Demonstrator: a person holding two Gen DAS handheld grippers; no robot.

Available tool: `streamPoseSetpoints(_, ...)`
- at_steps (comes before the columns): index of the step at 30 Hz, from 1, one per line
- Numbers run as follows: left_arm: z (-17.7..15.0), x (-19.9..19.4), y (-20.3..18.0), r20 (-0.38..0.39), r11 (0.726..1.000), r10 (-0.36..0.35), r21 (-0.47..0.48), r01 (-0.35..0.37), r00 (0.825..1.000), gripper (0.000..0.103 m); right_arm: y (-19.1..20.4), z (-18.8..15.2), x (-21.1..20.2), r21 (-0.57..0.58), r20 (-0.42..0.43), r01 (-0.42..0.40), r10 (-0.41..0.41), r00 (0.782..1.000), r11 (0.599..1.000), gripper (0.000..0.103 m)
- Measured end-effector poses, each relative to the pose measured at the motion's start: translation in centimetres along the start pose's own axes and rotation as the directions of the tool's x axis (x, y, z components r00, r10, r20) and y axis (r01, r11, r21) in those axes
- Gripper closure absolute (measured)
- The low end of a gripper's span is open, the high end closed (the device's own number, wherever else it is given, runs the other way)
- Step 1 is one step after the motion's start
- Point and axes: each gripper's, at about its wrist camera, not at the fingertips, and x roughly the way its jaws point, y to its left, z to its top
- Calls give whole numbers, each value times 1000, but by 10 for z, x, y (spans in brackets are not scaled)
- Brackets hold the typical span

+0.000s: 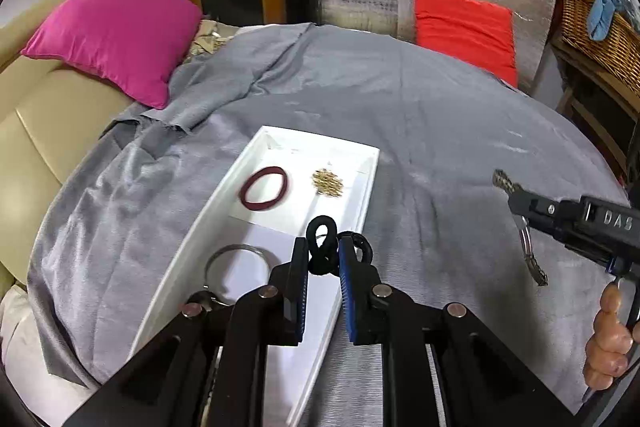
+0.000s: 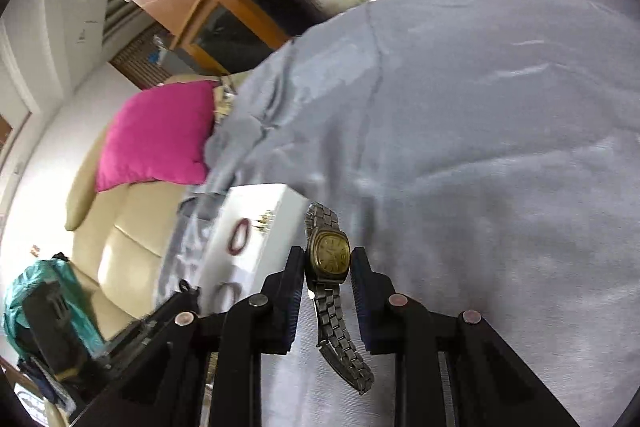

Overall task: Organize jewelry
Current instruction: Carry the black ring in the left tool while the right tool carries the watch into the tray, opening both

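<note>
A white tray lies on the grey cloth. In it are a maroon hair band, a gold brooch and a silver bangle. My left gripper is shut on a black hair tie, held above the tray's near part. My right gripper is shut on a wristwatch with a gold face and metal strap, held above the cloth to the right of the tray. The right gripper with the watch also shows in the left wrist view.
A grey cloth covers the round table. A pink cushion lies on a beige sofa at left. A red cushion leans on silver foil at the back. A wicker basket stands at right.
</note>
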Motion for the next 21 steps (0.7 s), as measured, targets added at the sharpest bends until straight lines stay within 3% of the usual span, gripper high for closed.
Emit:
streamPoseSetpoints(10, -4, 0, 33, 0, 998, 57, -21, -57, 998, 87, 51, 8, 38, 9, -40, -113, 114, 993, 994, 78)
streamPoseSetpoints(21, -11, 15, 53, -60, 996, 76, -31, -78, 995, 87, 90, 6, 83, 19, -110, -187, 188, 976, 982, 78)
